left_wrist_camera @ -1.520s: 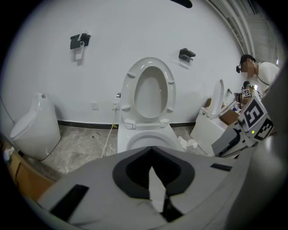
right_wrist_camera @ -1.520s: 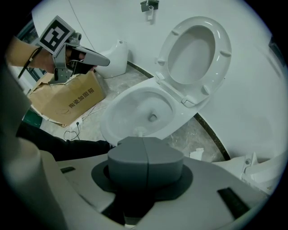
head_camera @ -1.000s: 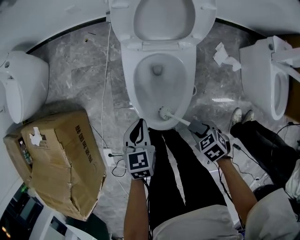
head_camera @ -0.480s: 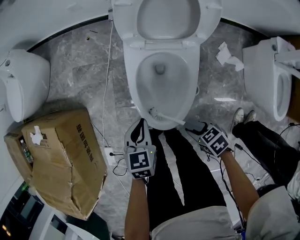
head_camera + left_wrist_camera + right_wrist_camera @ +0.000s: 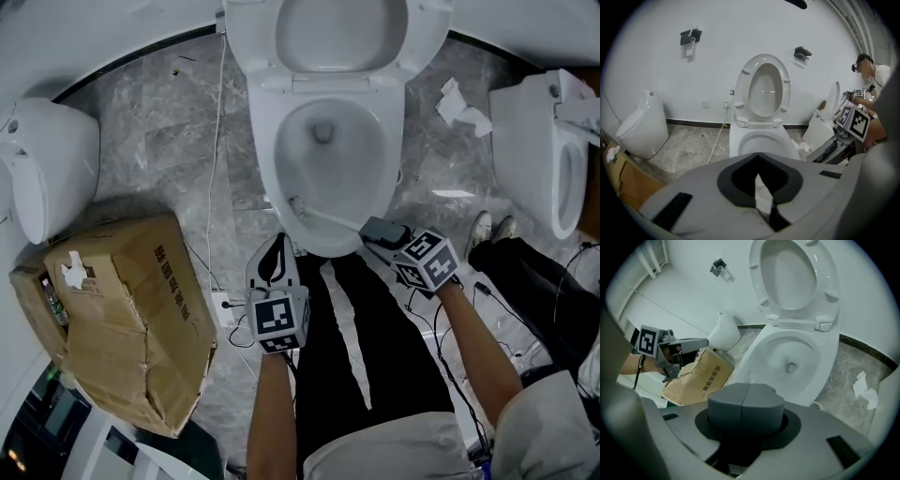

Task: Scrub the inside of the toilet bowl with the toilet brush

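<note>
**Head view.** The toilet bowl sits upper centre with seat and lid raised; the lid's top is cut off by the frame edge. The toilet brush is inside the bowl. Its head is against the near-left inner wall and its white handle crosses the near rim. The right gripper is clamped on the handle's end, just outside the bowl's near-right rim. The dark jaw housing masks the contact itself. The left gripper hangs just short of the near rim, left of the brush, touching nothing.

A cardboard box stands near-left of the bowl. A urinal further left and a second toilet to the right are both cut off by the frame. Bare marble floor separates the bowl from each. A white cable runs close along the bowl's left side, and crumpled tissue lies to its right.

**Left gripper view.** The jaws are drawn together except for a thin sliver, with nothing between them. The gripper body hides the bowl's near half. A second person right of the bowl is partly cut off.

**Right gripper view.** Two grey jaw tips meet along a seam and hide the brush entirely. Beyond them the bowl's interior is open to view, with the drain visible.
</note>
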Demonstrator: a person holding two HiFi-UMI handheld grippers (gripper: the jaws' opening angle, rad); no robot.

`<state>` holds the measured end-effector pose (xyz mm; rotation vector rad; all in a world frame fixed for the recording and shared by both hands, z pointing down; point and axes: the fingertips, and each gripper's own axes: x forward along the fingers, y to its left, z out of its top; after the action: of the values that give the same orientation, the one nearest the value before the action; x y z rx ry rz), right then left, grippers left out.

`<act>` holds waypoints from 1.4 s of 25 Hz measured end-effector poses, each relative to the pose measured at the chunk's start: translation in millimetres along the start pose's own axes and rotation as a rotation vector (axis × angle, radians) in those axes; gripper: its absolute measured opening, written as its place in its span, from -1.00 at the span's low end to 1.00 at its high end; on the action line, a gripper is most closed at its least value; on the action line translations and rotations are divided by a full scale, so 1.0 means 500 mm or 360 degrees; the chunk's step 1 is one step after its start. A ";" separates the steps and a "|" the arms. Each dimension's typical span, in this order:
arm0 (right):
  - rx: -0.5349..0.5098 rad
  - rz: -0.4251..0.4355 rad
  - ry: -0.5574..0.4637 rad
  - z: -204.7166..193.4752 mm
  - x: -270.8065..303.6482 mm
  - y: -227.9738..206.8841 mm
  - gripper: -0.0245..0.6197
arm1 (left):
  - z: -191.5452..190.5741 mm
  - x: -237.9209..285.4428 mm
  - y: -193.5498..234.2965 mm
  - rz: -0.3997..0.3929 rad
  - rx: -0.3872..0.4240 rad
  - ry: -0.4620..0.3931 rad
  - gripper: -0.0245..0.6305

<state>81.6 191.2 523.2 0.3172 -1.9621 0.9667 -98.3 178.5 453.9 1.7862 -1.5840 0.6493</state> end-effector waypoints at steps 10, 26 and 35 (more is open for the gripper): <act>-0.0010 -0.0004 -0.0060 0.065 0.028 -0.021 -0.40 | 0.009 0.031 -0.011 -0.0030 0.0047 0.0055 -0.85; 0.0032 -0.0071 -0.0184 0.156 0.057 -0.059 -0.41 | 0.055 0.095 -0.041 -0.0107 0.0044 0.0026 -0.85; 0.0125 -0.0169 -0.0234 0.202 0.068 -0.066 -0.41 | 0.105 0.106 0.028 -0.0128 0.0107 0.0015 -0.85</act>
<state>18.7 100.3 538.2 0.5453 -2.0203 0.9763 -107.7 103.5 460.3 1.8830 -1.4917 0.6790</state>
